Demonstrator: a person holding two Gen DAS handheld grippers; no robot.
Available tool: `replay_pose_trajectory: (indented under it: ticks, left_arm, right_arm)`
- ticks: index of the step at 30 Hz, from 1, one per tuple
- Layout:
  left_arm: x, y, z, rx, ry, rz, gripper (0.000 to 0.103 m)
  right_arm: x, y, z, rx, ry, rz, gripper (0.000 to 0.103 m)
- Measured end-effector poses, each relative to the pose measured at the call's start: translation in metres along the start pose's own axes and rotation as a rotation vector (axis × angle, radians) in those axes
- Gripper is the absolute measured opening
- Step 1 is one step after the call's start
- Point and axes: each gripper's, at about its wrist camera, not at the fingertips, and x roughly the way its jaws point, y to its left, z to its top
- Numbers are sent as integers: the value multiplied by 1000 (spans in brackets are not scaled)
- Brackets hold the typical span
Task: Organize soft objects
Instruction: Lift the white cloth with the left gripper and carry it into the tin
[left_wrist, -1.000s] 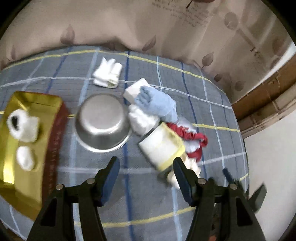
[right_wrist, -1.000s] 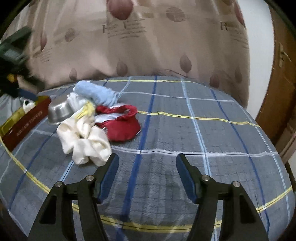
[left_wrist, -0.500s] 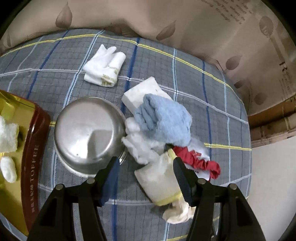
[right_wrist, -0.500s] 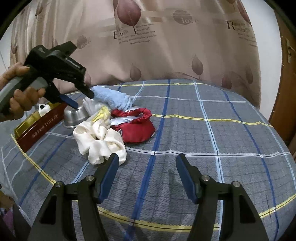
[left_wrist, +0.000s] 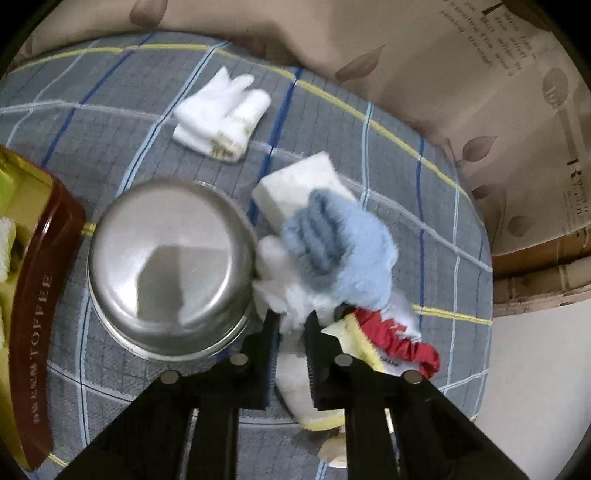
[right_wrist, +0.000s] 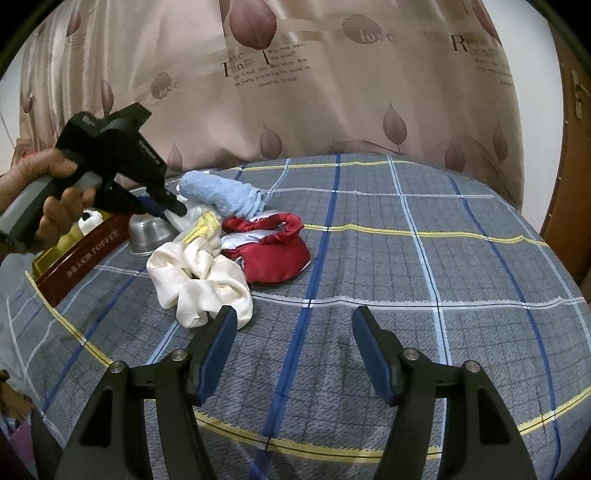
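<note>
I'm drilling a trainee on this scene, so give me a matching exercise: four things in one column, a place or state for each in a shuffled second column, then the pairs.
Things:
1. left gripper
2. right gripper
3. steel bowl
4. blue towel

Places or states:
A. upside down, beside the toffee tin
B. on top of the pile, over a white block
C. open, nothing between its fingers
D. closed on white cloth at the pile's edge

Pairs: 1-D, 2-C, 3-A, 4-B
</note>
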Motion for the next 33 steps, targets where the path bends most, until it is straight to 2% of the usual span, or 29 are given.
replay_pose_trajectory:
  ticks: [6,9,12,17,22,33]
  left_arm:
    - [-24,-11,-9,118,-103,24,8]
    - [-50,-18,-3,157,-157,20,8]
    - [-71,-19,11,186,-218,68,8]
    - [-78,1,38,167,-255,134,8]
    - [-79,28,47,134,-292,172,8]
    - [-116,87,15,89,-334,175,8]
  right_arm:
    - [1,0,1,4,8,-1,63]
    - [1,-1,1,4,9,-1,64]
    - [1,-1,1,4,11,-3,64]
    - [3,0,1,4,21,0,64]
    - [4,0,1,5,27,-1,64]
    - [7,1,2,2,46,-10,64]
